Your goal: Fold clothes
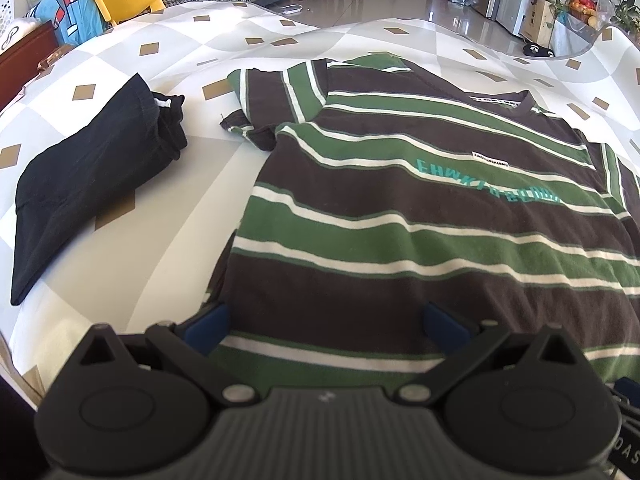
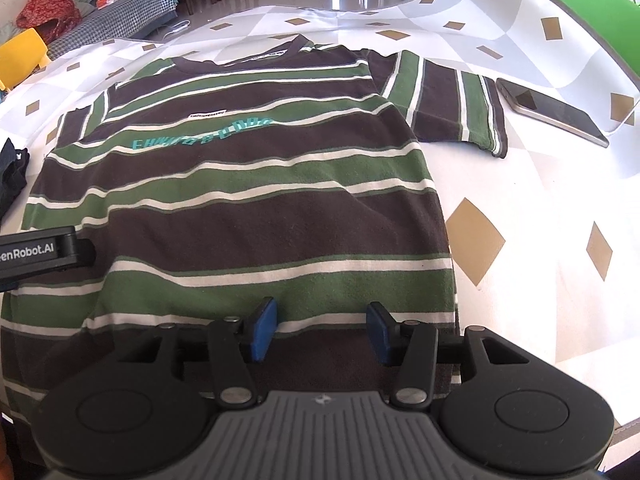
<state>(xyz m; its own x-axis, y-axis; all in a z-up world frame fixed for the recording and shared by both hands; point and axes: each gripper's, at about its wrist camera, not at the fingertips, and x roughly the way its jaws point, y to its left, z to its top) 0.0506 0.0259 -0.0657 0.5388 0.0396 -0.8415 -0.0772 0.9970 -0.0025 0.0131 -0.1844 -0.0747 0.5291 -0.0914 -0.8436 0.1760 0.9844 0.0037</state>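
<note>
The striped T-shirt point(image 2: 240, 184) lies face up and spread flat on the patterned table cover point(image 2: 520, 184), collar away from the grippers and hem toward them; brown, green and white bands run across the body, with teal lettering on the chest. In the right wrist view one short sleeve point(image 2: 448, 100) extends flat to the side, its cuff near a smartphone point(image 2: 552, 112). In the left wrist view the opposite sleeve point(image 1: 264, 96) is partly crumpled, with its lower edge turned under. A folded dark garment point(image 1: 92, 176) rests on the cover well apart to the left of the shirt. The left gripper point(image 1: 324, 328) is released, with its blue pads spread wide over the hem region; the right gripper point(image 2: 322, 330) is likewise parted, hovering above the lower hem with nothing between the pads. Whether either pad touches the cloth cannot be determined. The shirt is judged to be a light, soft knit: it will drape and sag when lifted, offers no stiffness, and will not slip readily against rubber-faced pads. A single layer may separate from the one beneath, so any pinch should take both layers together. Suitable holds are the hem corners, side seams or shoulder seams, where the fabric is doubled and stitched. The crumpled sleeve would need flattening for a clean fold.
</note>
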